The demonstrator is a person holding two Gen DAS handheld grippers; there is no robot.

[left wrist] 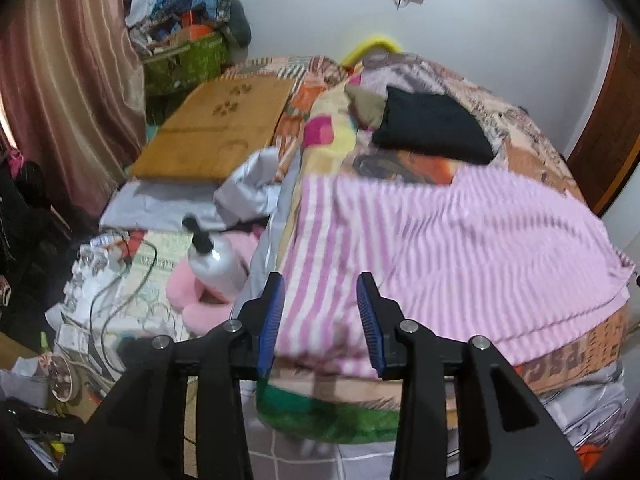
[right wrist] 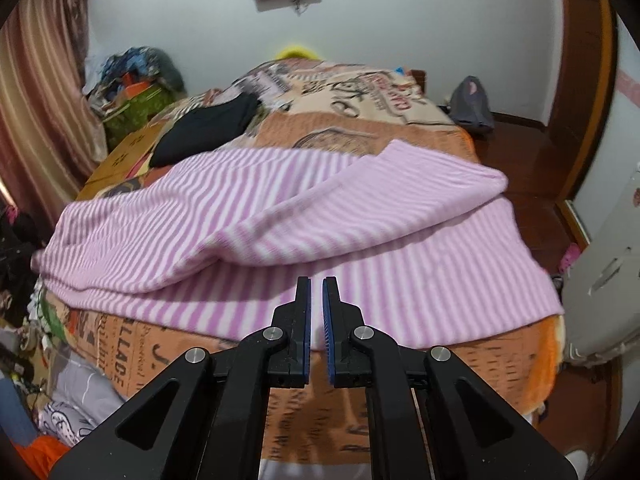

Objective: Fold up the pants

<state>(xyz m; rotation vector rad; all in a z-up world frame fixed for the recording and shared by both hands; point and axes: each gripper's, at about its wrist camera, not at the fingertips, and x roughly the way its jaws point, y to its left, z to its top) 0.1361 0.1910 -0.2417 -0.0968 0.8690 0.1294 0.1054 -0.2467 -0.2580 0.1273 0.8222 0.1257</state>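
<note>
- Left wrist view: left gripper (left wrist: 320,312) spread wide at lower centre, empty; striped pants (left wrist: 440,248) flat on bed (left wrist: 560,364); spray bottle (left wrist: 214,258) lower left.
- Right wrist view: right gripper (right wrist: 316,320) nearly closed, empty; striped pants (right wrist: 280,220) with one leg folded over; white bin (right wrist: 604,276) at right.

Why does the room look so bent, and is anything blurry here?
Both wrist views are fisheye, so the walls and bed curve and the corners go dark. In the left wrist view the striped pink pants and bedside clutter look smeared, while the left gripper stays sharp. In the right wrist view the pants are slightly soft; the right gripper is crisp.
</note>
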